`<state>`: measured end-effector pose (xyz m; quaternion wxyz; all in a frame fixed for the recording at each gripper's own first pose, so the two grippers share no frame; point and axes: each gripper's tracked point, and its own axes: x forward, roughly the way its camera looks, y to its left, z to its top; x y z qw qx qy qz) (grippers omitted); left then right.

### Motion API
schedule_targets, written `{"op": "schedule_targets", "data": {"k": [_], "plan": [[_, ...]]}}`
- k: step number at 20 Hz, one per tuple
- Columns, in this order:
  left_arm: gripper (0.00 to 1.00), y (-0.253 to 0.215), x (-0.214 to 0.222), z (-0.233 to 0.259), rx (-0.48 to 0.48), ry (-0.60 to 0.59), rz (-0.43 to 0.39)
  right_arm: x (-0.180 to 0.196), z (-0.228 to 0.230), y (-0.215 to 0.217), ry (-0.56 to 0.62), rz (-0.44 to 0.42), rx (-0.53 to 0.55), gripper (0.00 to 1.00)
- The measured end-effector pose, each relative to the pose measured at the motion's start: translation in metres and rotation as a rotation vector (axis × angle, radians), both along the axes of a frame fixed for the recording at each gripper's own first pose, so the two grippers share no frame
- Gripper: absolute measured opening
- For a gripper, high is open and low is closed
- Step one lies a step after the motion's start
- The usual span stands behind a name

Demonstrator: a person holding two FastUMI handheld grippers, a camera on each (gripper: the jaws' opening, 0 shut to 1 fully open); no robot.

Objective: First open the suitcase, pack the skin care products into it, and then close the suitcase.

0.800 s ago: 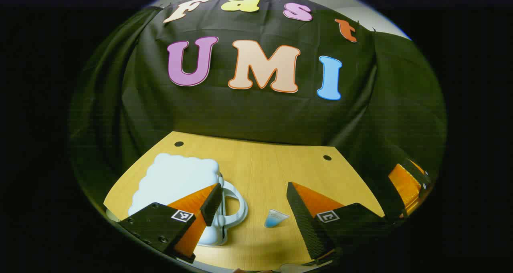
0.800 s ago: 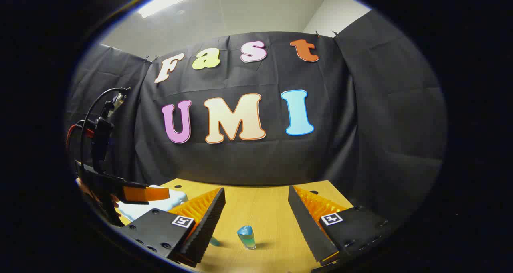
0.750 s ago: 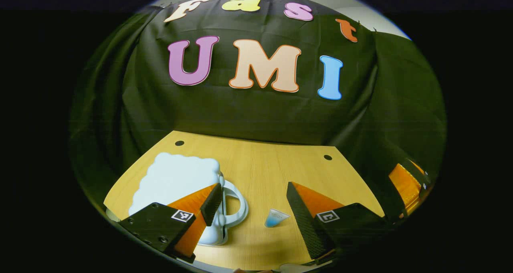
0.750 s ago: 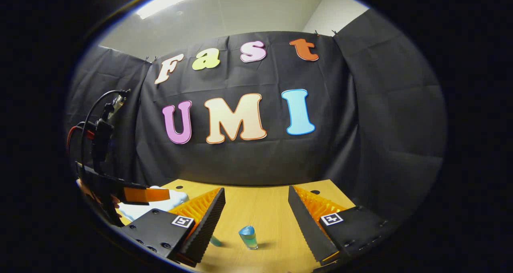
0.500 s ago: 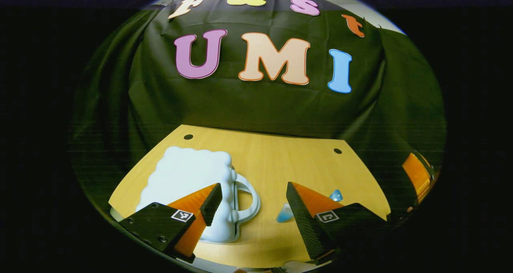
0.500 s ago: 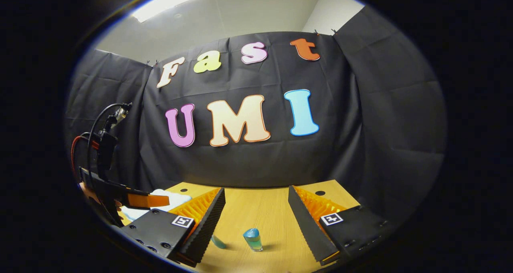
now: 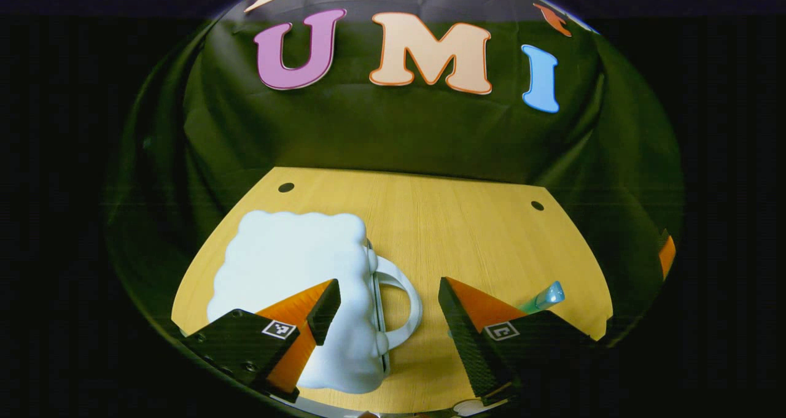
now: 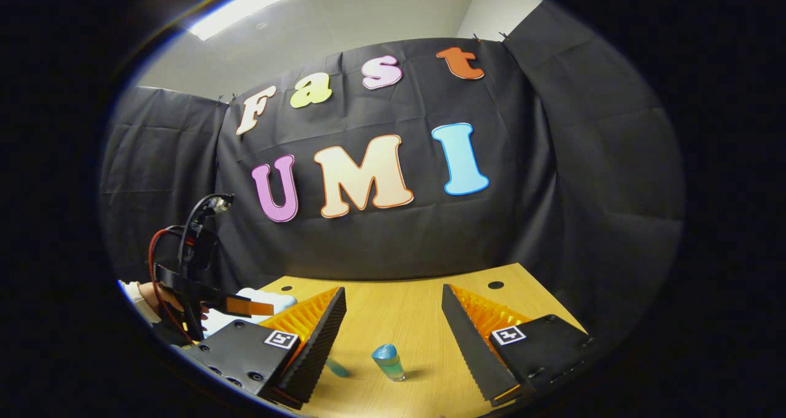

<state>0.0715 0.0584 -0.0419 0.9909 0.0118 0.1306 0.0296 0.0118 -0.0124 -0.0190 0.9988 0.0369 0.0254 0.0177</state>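
Moved: left gripper (image 7: 388, 295) nearer and lower over the pale blue cloud-edged plastic suitcase (image 7: 288, 283), which looms larger than 0.8 s ago; blue product now at the right finger instead of between the two.
Suitcase: lying flat and still closed on the left part of the yellow wooden table (image 7: 454, 221); looped white handle (image 7: 402, 307) pointing toward the table's middle, seam along that same side.
Why there: handle and seam facing the gripper, probably so a finger can catch the lid edge and lift.
Skin care products: small clear bottle with blue liquid and rounded blue cap (image 8: 388, 363) standing upright mid-table; a second bluish piece (image 8: 337, 367) lying just beside the right gripper's left finger, too small to identify.
Left gripper: spread wide, holding nothing; left finger over the suitcase lid, handle in the gap between the fingers.
Right gripper (image 8: 393, 335): likewise wide apart and empty, aimed at the upright bottle, apparently waiting its turn.
Stage: opening not yet begun; nothing packed.
Risk: light case may slide rather than open.
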Motion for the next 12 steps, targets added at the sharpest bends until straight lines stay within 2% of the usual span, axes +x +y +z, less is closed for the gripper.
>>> {"op": "schedule_targets", "data": {"k": [1,8,11,12], "plan": [[0.95,-0.001,0.010,-0.003,-0.005,0.031,-0.005,-0.001,-0.002,-0.003,0.004,-0.007,-0.001,0.98],[0.93,-0.018,0.047,-0.046,-0.023,0.302,-0.026,-0.010,-0.017,-0.016,0.041,-0.059,0.036,0.98],[0.87,-0.020,0.056,-0.067,-0.034,0.418,-0.012,-0.012,-0.023,-0.024,0.060,-0.087,0.056,0.98],[0.83,-0.021,0.059,-0.073,-0.035,0.449,-0.007,-0.013,-0.025,-0.026,0.063,-0.095,0.065,0.98]]}}
